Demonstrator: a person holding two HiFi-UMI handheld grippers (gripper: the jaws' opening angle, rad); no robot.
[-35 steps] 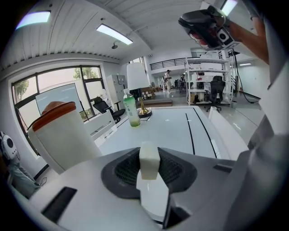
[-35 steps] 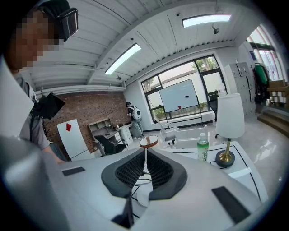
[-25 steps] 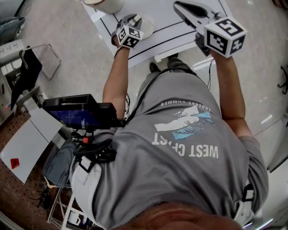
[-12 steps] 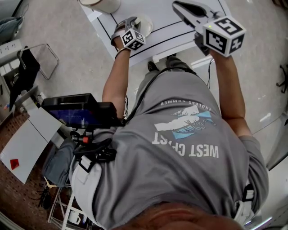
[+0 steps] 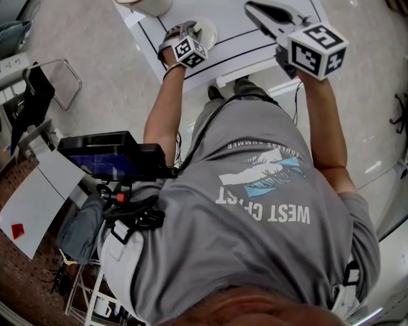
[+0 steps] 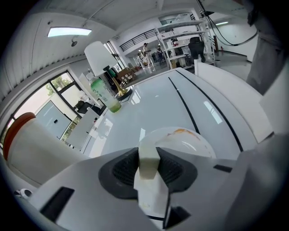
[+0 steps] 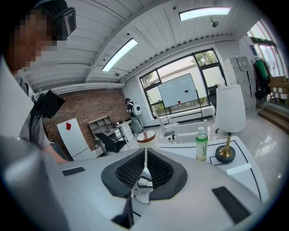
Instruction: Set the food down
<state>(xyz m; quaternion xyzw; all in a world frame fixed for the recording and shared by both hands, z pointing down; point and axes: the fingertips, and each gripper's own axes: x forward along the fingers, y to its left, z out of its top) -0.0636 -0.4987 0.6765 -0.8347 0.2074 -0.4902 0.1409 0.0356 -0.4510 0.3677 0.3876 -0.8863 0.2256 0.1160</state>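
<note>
In the left gripper view a pale cream block of food stands upright between the dark pads, and my left gripper is shut on it. Just beyond and below the jaws lies a white plate with an orange smear on its far rim. From the head view, the left gripper hovers at the plate near the table's front edge. My right gripper is held higher, over the table to the right. Its pads meet with nothing between them.
The white table carries black lines. On it stand a green bottle, a white-shaded lamp and a white canister with an orange-brown lid. Left of the person on the floor are a chair and a dark case.
The left gripper has shifted a little farther over the table toward the plate, still holding the food. The right gripper has stayed where it was.
</note>
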